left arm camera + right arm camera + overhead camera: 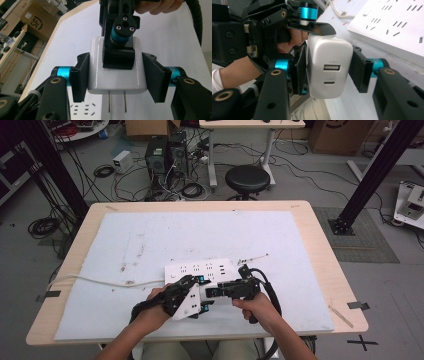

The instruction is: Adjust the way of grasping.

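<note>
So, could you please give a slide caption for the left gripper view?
White charger, prongs toward the camera, between the left tool's pads, the right tool gripping it from above, over a power strip.

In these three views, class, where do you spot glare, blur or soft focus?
Left gripper view: glare streaks the white charger; background boxes are soft. Right gripper view: the power strip looks slightly washed out. High view: evenly lit, small details coarse.
</note>
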Motion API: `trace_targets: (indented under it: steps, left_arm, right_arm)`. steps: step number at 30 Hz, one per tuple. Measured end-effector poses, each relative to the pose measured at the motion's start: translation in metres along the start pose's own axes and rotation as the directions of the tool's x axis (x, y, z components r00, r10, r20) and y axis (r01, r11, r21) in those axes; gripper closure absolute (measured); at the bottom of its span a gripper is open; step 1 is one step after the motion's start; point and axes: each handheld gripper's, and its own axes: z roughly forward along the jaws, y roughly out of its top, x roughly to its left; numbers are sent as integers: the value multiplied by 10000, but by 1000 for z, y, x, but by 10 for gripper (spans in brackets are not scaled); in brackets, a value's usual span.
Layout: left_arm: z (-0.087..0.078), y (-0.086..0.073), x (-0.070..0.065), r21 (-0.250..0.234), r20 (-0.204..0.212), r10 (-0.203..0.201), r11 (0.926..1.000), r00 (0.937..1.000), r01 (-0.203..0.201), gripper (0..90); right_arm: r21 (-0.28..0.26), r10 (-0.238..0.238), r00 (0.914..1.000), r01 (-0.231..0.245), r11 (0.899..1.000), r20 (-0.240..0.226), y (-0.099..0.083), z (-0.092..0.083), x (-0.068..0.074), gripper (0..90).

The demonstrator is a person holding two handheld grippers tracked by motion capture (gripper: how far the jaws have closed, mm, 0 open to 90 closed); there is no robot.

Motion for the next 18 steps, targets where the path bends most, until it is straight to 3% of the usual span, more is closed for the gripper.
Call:
trace_targets:
  steps: [2,7,10,14,16,18]
  left_arm:
    - [0,0,0,-1,-24,-12,10000,10000,12,425]
    - [1,0,-2,147,-28,161,9998,9999,-160,424]
    - [3,-2,-1,140,-33,42,9999,10000,-42,422]
    - [4,-5,5,8,181,-773,9970,9968,773,393]
    - [2,-9,9,38,258,-1338,9910,9907,1337,311]
    - [0,-14,11,-26,353,-1774,9841,9835,1776,301]
  right_arm:
    - [-22,9,10000,-10,10000,-63,0,0,0,585]
    - [122,569,9983,-568,9983,-120,0,-1,-1,627]
    - [85,534,9986,-534,9985,-47,0,0,-1,633]
    - [-53,267,9991,-265,9996,325,0,-3,-1,635]
    - [-148,192,9978,-183,9997,629,1,-8,-1,635]
    - [-311,123,9962,-96,9995,862,1,-14,-2,636]
